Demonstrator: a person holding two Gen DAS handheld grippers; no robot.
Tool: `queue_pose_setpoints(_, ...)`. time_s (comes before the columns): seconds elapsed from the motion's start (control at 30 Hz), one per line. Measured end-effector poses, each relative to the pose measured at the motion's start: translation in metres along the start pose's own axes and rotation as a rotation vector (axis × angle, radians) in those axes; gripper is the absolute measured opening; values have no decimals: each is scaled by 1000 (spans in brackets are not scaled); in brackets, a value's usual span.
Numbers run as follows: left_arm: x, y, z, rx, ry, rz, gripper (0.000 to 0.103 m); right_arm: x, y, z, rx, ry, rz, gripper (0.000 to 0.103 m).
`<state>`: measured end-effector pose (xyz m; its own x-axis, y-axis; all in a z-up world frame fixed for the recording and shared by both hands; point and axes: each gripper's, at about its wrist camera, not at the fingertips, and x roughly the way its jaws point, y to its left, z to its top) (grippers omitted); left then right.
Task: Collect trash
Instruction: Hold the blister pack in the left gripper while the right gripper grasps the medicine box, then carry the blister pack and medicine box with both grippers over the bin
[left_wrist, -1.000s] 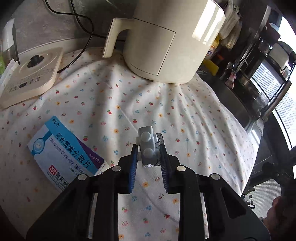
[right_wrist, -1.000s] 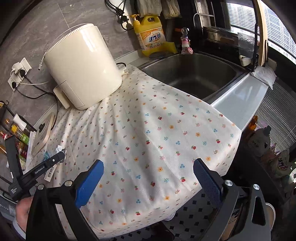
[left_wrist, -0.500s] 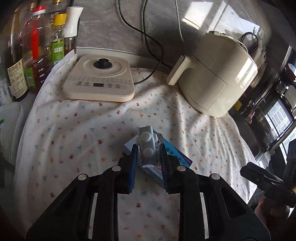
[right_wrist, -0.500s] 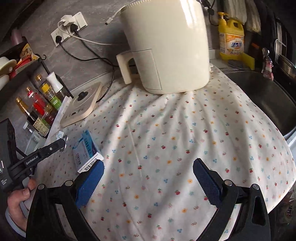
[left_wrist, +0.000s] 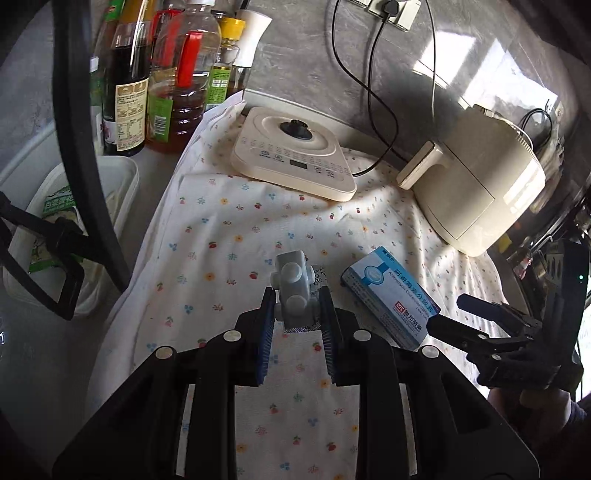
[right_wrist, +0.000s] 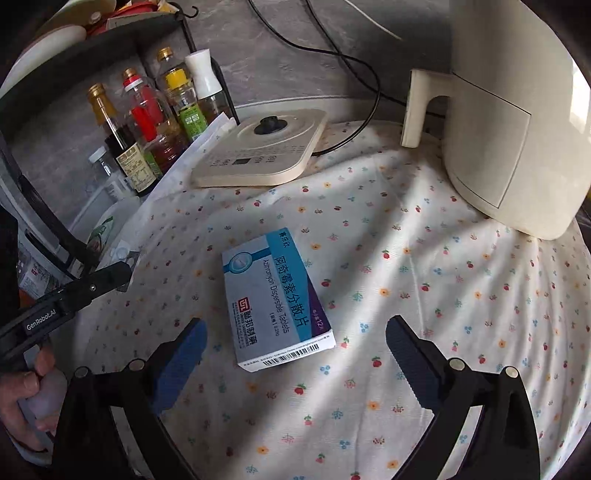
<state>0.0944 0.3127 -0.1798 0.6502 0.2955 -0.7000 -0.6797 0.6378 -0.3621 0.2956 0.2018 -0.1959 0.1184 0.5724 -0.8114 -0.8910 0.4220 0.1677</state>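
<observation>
One blister pack clamped by left gripper | one medicine box | right gripper wide

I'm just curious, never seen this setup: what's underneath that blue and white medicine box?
The medicine box lies flat on the flowered cloth, between the open fingers of the right gripper. The box covers the cloth beneath it, and the cloth covers the counter, so neither shows there.

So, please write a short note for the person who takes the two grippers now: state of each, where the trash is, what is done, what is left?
Left gripper: shut on a blister pack, lifted off the cloth.
Right gripper: open, empty, hovering over the medicine box.
Box lies flat on the flowered cloth.
Done: blister pack picked up.
Left: grab the box, probably drop both in a bin; none clearly visible.
</observation>
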Motion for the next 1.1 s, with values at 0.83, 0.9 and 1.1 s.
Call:
queue_pose_setpoints(0.83,-23,-70,-36,94,-3,-47,24,-79,-51,-62,72,-79,-98,65)
queue_pose_setpoints(0.9,-26,-86,-47,110,4,-62,24,-95,-65,-79,103,-90,-114,65)
queue_pose_setpoints(1.1,-37,-139,-89,159,36,-115,24,-146,-100,-142,174,-98,-169,65)
